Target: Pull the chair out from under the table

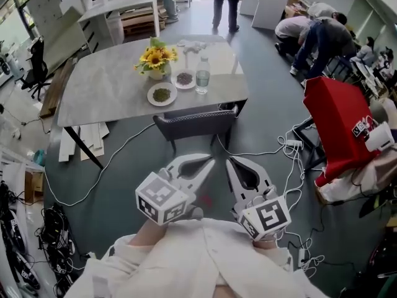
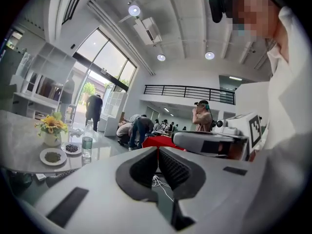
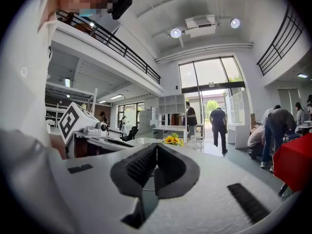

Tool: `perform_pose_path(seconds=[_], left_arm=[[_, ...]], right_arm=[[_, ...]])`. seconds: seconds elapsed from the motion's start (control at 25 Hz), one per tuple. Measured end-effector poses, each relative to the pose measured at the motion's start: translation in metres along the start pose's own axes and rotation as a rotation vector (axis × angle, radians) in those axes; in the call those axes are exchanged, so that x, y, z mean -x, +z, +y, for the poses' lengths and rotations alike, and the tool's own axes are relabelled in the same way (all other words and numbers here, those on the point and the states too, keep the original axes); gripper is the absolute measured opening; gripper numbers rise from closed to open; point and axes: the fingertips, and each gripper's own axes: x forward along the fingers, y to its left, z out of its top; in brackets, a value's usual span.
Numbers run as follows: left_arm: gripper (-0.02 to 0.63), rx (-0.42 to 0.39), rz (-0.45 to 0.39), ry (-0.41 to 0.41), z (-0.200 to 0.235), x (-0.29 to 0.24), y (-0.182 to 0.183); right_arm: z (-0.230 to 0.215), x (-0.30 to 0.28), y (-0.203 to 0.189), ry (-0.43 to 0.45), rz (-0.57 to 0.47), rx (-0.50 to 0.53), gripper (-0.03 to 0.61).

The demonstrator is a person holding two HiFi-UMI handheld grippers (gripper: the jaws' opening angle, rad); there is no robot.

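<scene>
Dark grey padded chair (image 1: 195,121) sits tucked under the grey marble-look table (image 1: 105,85). Left gripper (image 1: 209,162) and right gripper (image 1: 229,161) are both pinched closed on nothing and well short of it, so I'd guess no grab yet.

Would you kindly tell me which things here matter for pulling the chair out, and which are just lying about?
For the job: chair; table; left gripper; right gripper.
Lying about: sunflowers; water bottle; two plates; red cloth.

You wear a white long-sleeved shirt (image 1: 205,259); your left gripper (image 1: 211,161) and right gripper (image 1: 229,161) are pale grey shells with black ribbed pads (image 2: 141,167), each carrying a black-and-white marker cube (image 1: 162,198).
</scene>
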Motion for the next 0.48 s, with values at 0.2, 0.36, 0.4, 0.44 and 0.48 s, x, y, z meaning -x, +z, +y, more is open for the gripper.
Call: perform_pose_path(seconds=[0.2, 0.36, 0.4, 0.44, 0.48], left_arm=[[0.017, 0.041, 0.029, 0.005, -0.002, -0.028, -0.013], [0.017, 0.048, 0.062, 0.008, 0.002, -0.042, -0.019], [0.017, 0.053, 0.066, 0.01, 0.004, -0.045, -0.02], [0.017, 0.056, 0.071, 0.012, 0.007, -0.046, -0.021], [0.017, 0.06, 0.079, 0.014, 0.009, -0.047, -0.022]], right_arm=[[-0.024, -0.007, -0.017, 0.029, 0.044, -0.013, 0.003], [-0.037, -0.008, -0.025, 0.022, 0.06, -0.031, 0.003], [-0.04, -0.008, -0.027, 0.017, 0.068, -0.037, 0.003], [-0.043, -0.009, -0.03, 0.014, 0.074, -0.047, 0.003], [-0.044, -0.009, -0.032, 0.012, 0.078, -0.058, 0.002]])
